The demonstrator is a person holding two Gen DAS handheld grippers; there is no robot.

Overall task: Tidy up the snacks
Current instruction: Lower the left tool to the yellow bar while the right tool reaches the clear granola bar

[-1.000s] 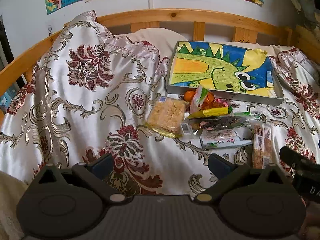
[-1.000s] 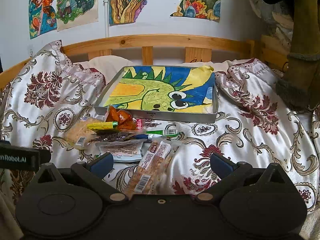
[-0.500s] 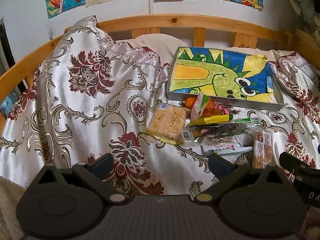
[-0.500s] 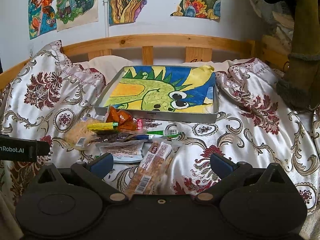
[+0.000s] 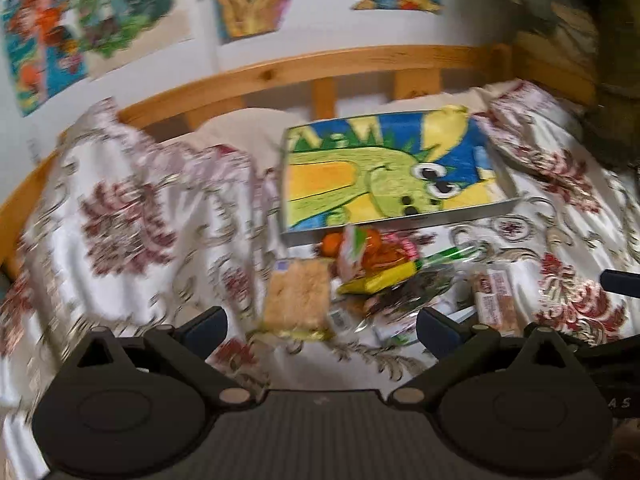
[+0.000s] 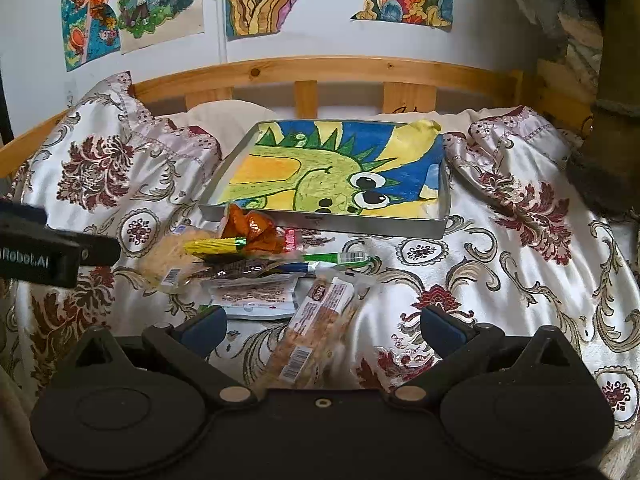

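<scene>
While the right gripper (image 6: pixel 322 326) sat spread and empty, the spread left gripper (image 5: pixel 322 326) swung right toward the snack pile (image 5: pixel 360 280) at 12 o'clock, likely readying a first grab.

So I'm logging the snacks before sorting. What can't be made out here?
- Left wrist view: motion blur smears the snack pile; labels unreadable.
- Right wrist view: the flat white packet lies under other wrappers; its print is too small.
- Right wrist view: the long bar runs behind the right gripper, end hidden.
</scene>
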